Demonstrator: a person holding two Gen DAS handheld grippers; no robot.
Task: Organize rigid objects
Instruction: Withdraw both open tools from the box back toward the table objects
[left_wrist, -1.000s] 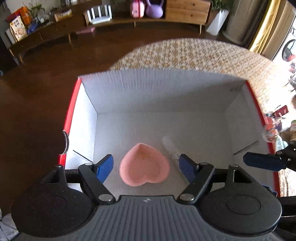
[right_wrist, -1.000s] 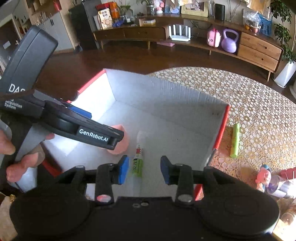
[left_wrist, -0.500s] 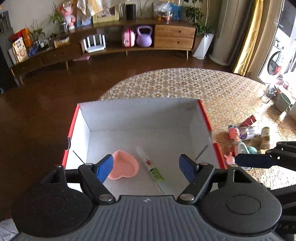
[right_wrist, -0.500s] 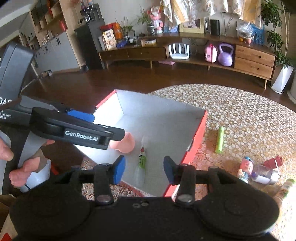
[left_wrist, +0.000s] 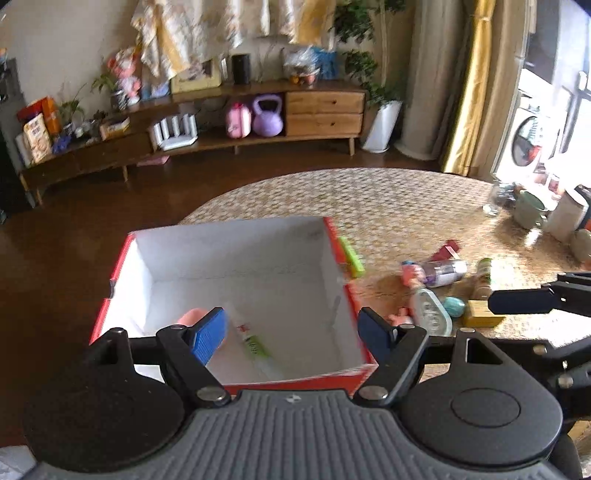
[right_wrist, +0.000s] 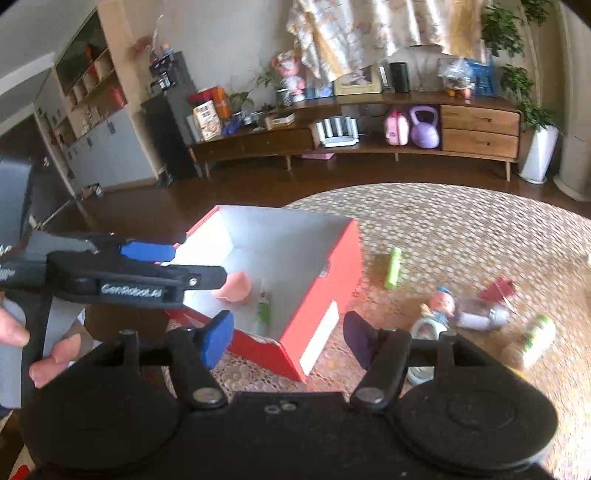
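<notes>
Tongs on both hands hang above the near side of the red box (left_wrist: 362, 328), which serves as landmark. The left tongs (left_wrist: 291, 330) stand wide apart with nothing between the blue pads; the right tongs (right_wrist: 288, 338) are opening, also with nothing between them. A person's hand (right_wrist: 44, 354) grips the left tool at the frame edge, mostly cut off.

Inside the box, on its white floor, lie a pink heart-shaped dish (right_wrist: 232, 286) near the left wall and a green-labelled tube (right_wrist: 264, 308) just beside it toward the middle. In the left wrist view the dish is largely hidden behind the left blue pad, and the tube is blurred. The rest of the box floor is bare.

Outside the box's right wall, on the patterned table (right_wrist: 461, 229), a green stick (right_wrist: 393, 267) lies just beside the wall. Farther right sits a loose cluster: a small doll (right_wrist: 437, 306), a clear bottle (right_wrist: 480, 315), a red item (right_wrist: 498, 288) and a green-capped bottle (right_wrist: 535, 338), all smeared by motion and hard to make out. The box's left wall sits at the table's edge, over dark floor.
</notes>
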